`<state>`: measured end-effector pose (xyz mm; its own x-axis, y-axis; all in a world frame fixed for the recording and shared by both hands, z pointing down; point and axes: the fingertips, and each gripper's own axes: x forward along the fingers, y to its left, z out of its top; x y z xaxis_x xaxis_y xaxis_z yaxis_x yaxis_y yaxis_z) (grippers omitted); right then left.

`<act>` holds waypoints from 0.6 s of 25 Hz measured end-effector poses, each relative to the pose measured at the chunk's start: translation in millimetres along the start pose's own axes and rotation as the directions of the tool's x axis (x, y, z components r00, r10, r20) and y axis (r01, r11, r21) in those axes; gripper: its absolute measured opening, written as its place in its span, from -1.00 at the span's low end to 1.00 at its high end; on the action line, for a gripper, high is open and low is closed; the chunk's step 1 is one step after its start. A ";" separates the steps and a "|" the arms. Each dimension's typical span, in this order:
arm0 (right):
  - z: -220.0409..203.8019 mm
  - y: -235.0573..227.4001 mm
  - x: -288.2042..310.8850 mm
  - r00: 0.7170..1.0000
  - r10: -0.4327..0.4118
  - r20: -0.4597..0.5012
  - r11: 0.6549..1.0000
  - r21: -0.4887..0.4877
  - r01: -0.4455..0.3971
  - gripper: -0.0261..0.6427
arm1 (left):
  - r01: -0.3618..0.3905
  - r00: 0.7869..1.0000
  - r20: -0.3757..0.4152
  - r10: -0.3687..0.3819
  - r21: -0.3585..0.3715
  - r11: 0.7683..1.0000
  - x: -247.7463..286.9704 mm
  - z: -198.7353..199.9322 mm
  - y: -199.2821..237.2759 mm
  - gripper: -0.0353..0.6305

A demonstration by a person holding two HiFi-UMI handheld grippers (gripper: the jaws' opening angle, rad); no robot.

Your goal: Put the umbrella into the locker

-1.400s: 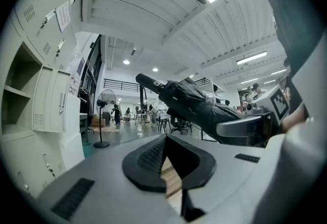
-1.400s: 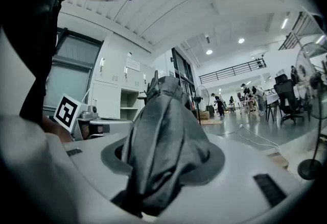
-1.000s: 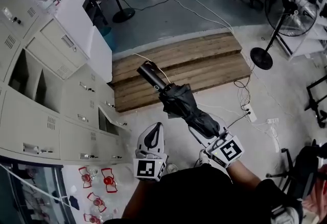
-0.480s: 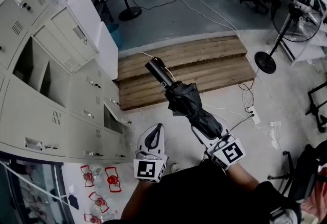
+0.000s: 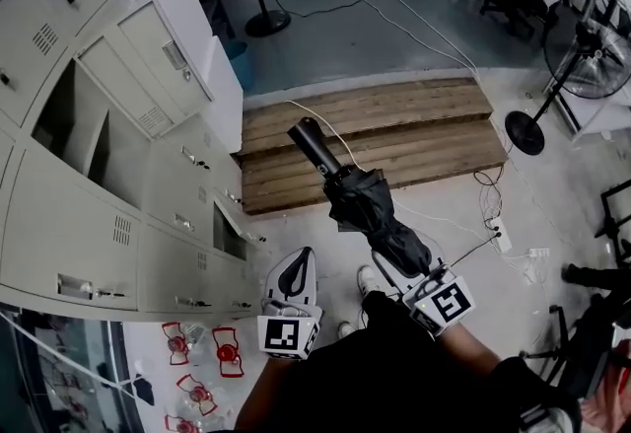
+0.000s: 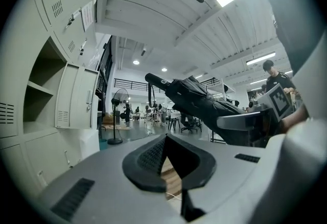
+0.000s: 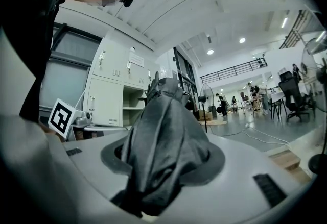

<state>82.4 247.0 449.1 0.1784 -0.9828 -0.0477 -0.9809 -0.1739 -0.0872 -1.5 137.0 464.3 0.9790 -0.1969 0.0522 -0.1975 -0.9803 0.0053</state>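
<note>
Umbrella (image 5: 363, 212) clamped in my right gripper (image 5: 394, 271), handle forward; open locker (image 5: 69, 234) lies leftward (left gripper (image 5: 298, 271) closed, empty).

The umbrella (image 5: 367, 214) is black matt cloth, creased into soft ridges, and its handle (image 5: 314, 145) looks like smooth, faintly shiny black plastic. The lockers (image 5: 59, 224) are pale painted sheet metal, smooth with a dull sheen; the platform (image 5: 394, 120) is rough, bare wooden planks, and the grey floor (image 5: 335, 27) is smooth and glossy. The left gripper (image 6: 164, 139) has a matt pale plastic shell and dark, finely textured pads (image 6: 150, 154).
</note>
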 end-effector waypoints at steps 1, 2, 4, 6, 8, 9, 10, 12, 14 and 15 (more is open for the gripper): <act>-1.9 -1.5 7.4 1.000 0.004 -0.014 1.000 0.007 -0.004 -0.29 | -0.007 1.000 -0.005 0.007 -0.001 1.000 2.8 -0.6 6.7 -0.90; -2.8 -3.4 15.2 1.000 0.009 -0.023 1.000 0.013 -0.009 -0.29 | -0.015 1.000 -0.009 0.015 -0.001 1.000 6.0 -0.6 13.3 -0.90; -2.8 -8.3 31.7 0.999 0.025 -0.030 0.999 0.022 -0.024 -0.29 | -0.034 0.999 -0.011 0.034 0.002 0.999 13.7 1.6 26.8 -0.90; -0.8 -14.0 50.4 0.998 0.047 -0.029 0.999 0.024 -0.046 -0.29 | -0.056 0.998 -0.007 0.056 0.009 0.998 22.7 6.8 40.9 -0.90; 0.6 -19.5 68.5 0.997 0.075 -0.026 0.997 0.023 -0.074 -0.29 | -0.083 0.997 -0.003 0.083 0.012 0.996 29.8 10.5 54.3 -0.90; 0.0 -22.4 76.9 0.996 0.089 -0.027 0.996 0.024 -0.089 -0.29 | -0.101 0.995 -0.006 0.101 0.013 0.995 33.1 10.7 61.1 -0.90; -0.9 -25.8 85.6 0.994 0.103 -0.031 0.994 0.027 -0.102 -0.29 | -0.120 0.993 -0.011 0.120 0.011 0.993 36.8 10.3 68.4 -0.90; -1.7 -33.4 104.5 0.991 0.131 -0.036 0.991 0.034 -0.130 -0.29 | -0.158 0.987 -0.018 0.158 0.005 0.987 46.0 11.6 83.1 -0.90; -2.0 -40.7 123.4 0.986 0.165 -0.041 0.986 0.037 -0.163 -0.29 | -0.193 0.981 -0.015 0.193 0.007 0.981 55.1 14.7 95.8 -0.90; -2.6 -44.4 132.2 0.982 0.182 -0.044 0.983 0.039 -0.181 -0.29 | -0.211 0.977 -0.015 0.211 0.011 0.978 59.5 15.4 101.4 -0.90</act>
<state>149.3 124.6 449.3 -0.0069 -0.9998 -0.0189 -0.9932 0.0091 -0.1164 37.5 25.7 452.5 0.9145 -0.3989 0.0676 -0.3987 -0.9169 -0.0163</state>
